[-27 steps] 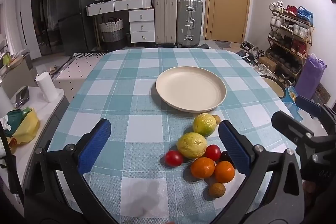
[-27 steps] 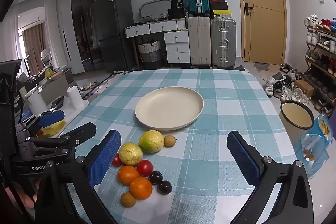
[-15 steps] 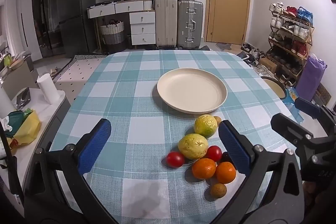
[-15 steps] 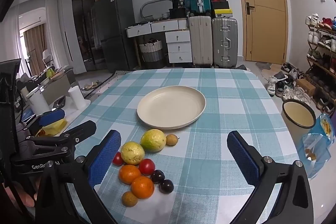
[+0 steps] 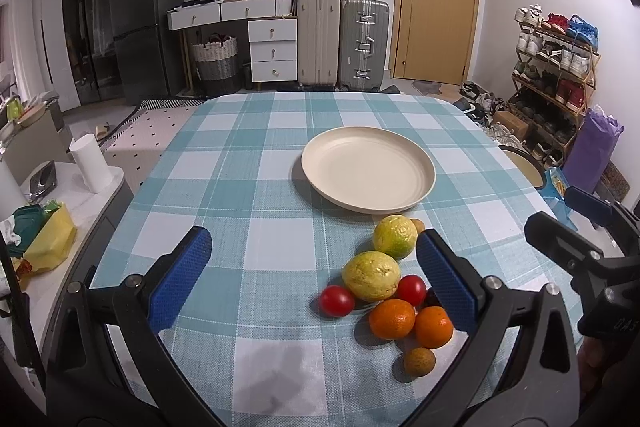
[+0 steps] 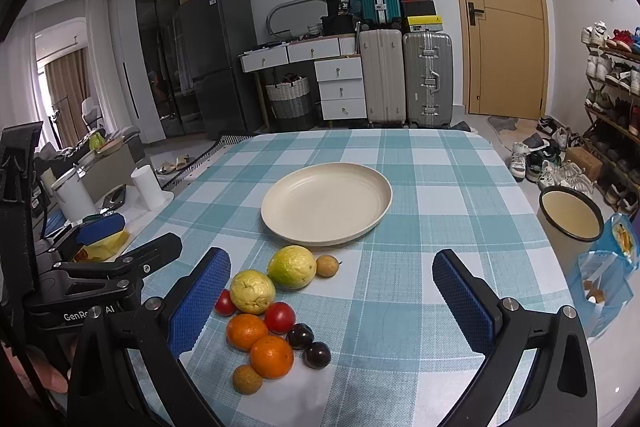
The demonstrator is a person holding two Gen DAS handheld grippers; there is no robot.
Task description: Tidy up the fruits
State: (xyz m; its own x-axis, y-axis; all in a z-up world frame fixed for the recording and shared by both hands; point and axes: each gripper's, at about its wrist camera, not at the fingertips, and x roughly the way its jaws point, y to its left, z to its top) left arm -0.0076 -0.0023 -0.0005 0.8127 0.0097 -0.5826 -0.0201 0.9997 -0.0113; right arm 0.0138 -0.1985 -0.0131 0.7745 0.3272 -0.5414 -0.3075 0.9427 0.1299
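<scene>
A cream plate (image 5: 368, 169) (image 6: 326, 201) lies empty in the middle of the checked tablecloth. In front of it is a cluster of fruit: a green citrus (image 5: 395, 235) (image 6: 291, 266), a yellow citrus (image 5: 371, 275) (image 6: 252, 291), two red tomatoes (image 5: 337, 300) (image 6: 279, 317), two oranges (image 5: 391, 318) (image 6: 271, 355), two dark plums (image 6: 316, 354) and two small brown fruits (image 5: 419, 361) (image 6: 327, 265). My left gripper (image 5: 314, 273) is open above the cloth, its right finger beside the cluster. My right gripper (image 6: 334, 299) is open, with the cluster near its left finger.
The table edge falls away on the left to a low white stand with a paper roll (image 5: 90, 163) and yellow bag (image 5: 52, 241). A bowl (image 6: 570, 213) and a blue snack bag (image 6: 608, 267) sit off the right edge. Suitcases, drawers and a shoe rack line the far walls.
Both cameras have drifted slightly back and up, so plate and fruit sit a little lower in view. Both grippers stay open; nothing on the table moved.
</scene>
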